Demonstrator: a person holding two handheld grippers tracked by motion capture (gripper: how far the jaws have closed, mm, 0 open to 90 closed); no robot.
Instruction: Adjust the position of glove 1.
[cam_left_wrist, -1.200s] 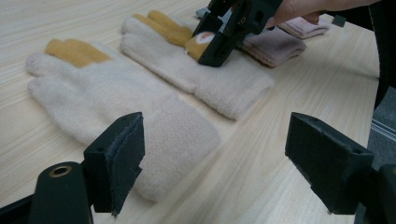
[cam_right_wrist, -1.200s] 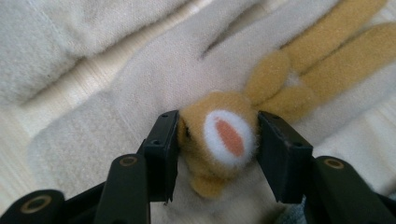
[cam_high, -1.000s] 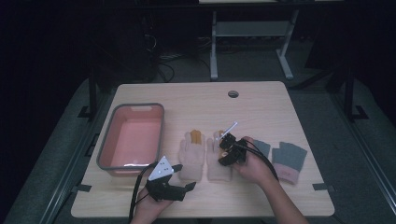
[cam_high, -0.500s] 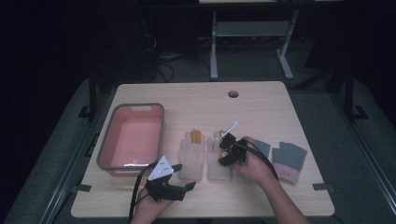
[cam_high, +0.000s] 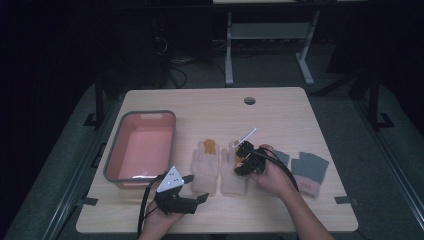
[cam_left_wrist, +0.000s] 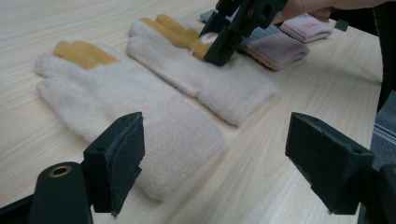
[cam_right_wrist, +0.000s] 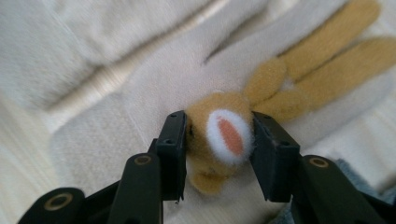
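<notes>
Two cream knit gloves with yellow fingers lie side by side mid-table: the left glove (cam_high: 205, 170) (cam_left_wrist: 116, 98) and the right glove (cam_high: 232, 175) (cam_left_wrist: 224, 79). My right gripper (cam_high: 239, 164) (cam_right_wrist: 219, 149) (cam_left_wrist: 224, 39) rests on the right glove. Its jaws have just been closing and now press both sides of a tan plush ornament (cam_right_wrist: 224, 135) with a white and orange patch, sewn on that glove. My left gripper (cam_high: 196, 188) (cam_left_wrist: 215, 163) stands open low over the table, just short of the left glove's cuff, touching nothing.
A grey bin with a pink inside (cam_high: 112, 165) stands at the left of the table. A grey glove with a pink cuff (cam_high: 310, 170) lies at the right, and another (cam_high: 282, 156) sits partly under the right hand. The table has a cable hole (cam_high: 249, 100) at the back.
Both hands keep their places. In the high view the gloves and the bin lie as before.
</notes>
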